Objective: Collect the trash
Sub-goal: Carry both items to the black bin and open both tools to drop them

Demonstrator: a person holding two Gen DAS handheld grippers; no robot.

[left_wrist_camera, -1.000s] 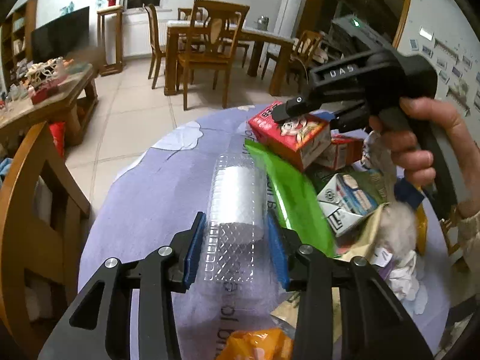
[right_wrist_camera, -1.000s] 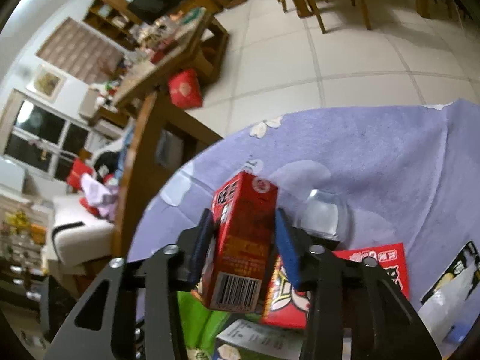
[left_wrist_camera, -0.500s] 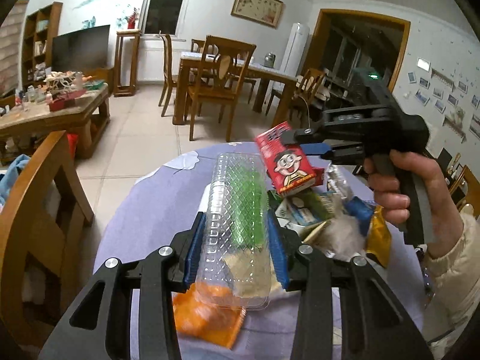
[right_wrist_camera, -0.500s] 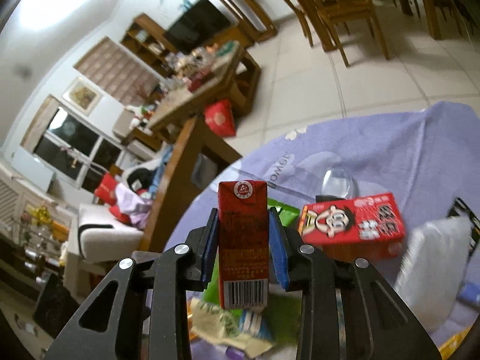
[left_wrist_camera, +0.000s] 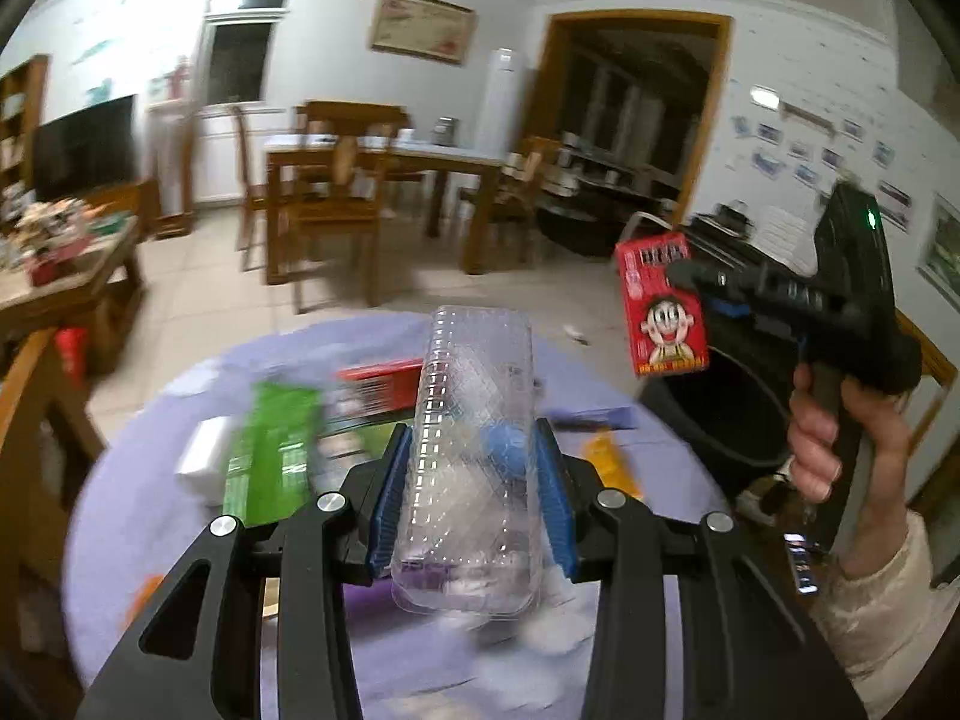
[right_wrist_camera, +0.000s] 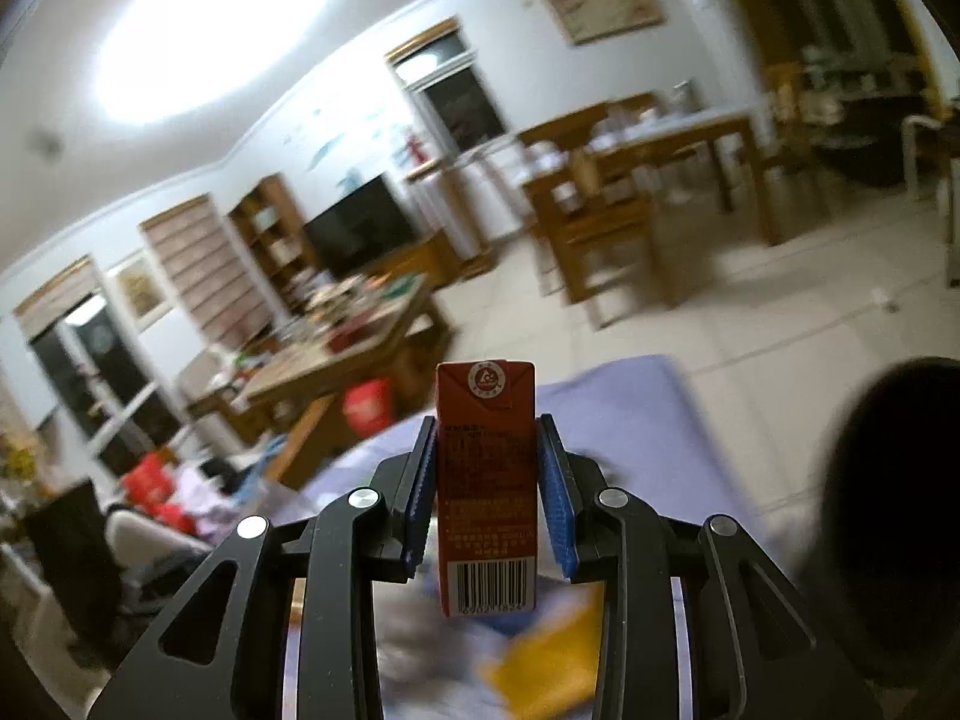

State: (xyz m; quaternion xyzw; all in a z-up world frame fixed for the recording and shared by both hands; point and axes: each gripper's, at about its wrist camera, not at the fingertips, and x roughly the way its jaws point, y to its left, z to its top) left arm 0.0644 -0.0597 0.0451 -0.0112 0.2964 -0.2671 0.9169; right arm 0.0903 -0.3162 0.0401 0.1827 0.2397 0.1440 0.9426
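Red carton [right_wrist_camera: 486, 480] stands upright, long axis vertical, between right gripper [right_wrist_camera: 487, 501] fingers.

Left gripper [left_wrist_camera: 474, 492]: blue pads clamp a clear ribbed plastic cup [left_wrist_camera: 471, 450].
Right gripper [left_wrist_camera: 690, 285]: raised, holding a red carton [left_wrist_camera: 663, 312].
Worktop [left_wrist_camera: 150, 480]: purple cloth, blurred green packet [left_wrist_camera: 270, 450].

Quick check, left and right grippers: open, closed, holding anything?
Left gripper: closed on the clear plastic bottle.
Right gripper: closed on the red drink carton.
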